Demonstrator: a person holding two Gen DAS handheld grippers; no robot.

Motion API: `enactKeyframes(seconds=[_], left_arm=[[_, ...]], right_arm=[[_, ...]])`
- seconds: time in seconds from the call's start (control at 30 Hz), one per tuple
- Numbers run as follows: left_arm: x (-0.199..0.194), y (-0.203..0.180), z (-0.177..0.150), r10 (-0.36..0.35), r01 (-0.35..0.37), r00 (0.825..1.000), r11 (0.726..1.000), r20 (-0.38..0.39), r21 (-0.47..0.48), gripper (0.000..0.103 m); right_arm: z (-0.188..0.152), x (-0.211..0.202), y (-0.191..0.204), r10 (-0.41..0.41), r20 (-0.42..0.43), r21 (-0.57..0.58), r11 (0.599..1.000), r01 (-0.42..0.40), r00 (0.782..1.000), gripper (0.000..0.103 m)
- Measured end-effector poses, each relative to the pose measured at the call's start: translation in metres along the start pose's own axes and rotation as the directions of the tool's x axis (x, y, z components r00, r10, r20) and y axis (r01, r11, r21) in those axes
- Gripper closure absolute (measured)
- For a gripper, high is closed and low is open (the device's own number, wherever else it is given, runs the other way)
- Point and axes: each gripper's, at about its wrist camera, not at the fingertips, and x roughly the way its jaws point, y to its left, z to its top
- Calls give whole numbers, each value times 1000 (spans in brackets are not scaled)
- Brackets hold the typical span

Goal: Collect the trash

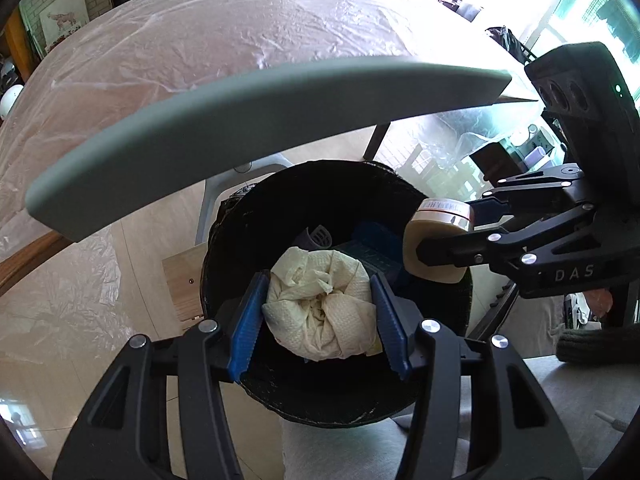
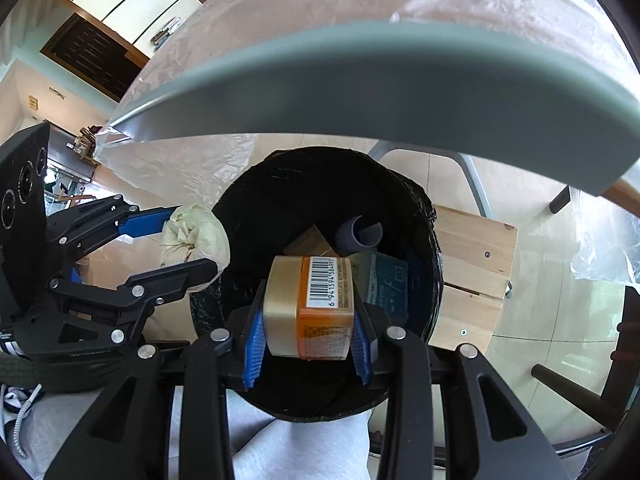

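Note:
A round bin lined with a black bag (image 1: pixel 248 240) (image 2: pixel 420 216) stands on the floor below the table edge. My left gripper (image 1: pixel 320 304) is shut on a crumpled cream paper towel wad (image 1: pixel 324 304) (image 2: pixel 196 236), held over the bin's mouth. My right gripper (image 2: pixel 308 320) is shut on a roll of clear tape with an orange barcode label (image 2: pixel 312 304) (image 1: pixel 436 240), also over the bin. Inside the bin lie a grey tube (image 2: pixel 358 234), a teal box (image 2: pixel 384 284) and a brown piece.
A grey table edge (image 1: pixel 240 128) (image 2: pixel 400 92) covered in clear plastic sheet overhangs the bin. A wooden stool (image 2: pixel 472 264) stands by the bin on the tiled floor. Grey trouser legs of the person (image 2: pixel 300 452) are just below the bin.

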Motion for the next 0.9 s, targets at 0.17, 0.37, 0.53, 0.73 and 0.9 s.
enactKeyframes(seconds=[0.17,0.37,0.53,0.73,0.9], left_arm=[[10,-2,2,5,-5,1000,1000,-17,11,49],[11,-5,5,9,-9,1000,1000,-20,22,27],[11,-3,4,9,-9,1000,1000,-27,23,27],[-27,-2,11,-34,33,999,999,20,40,27],[-87,16,44,10,-18,980,999,198,35,19]], right_arm=[[-2,5,1,-35,-7,-11,999,35,999,68],[-5,-1,-3,-43,24,18,999,42,999,36],[-6,-4,-5,-60,21,18,998,59,998,34],[-4,-42,9,-75,60,-51,996,78,995,29],[27,-116,10,-105,258,-71,989,127,960,14]])
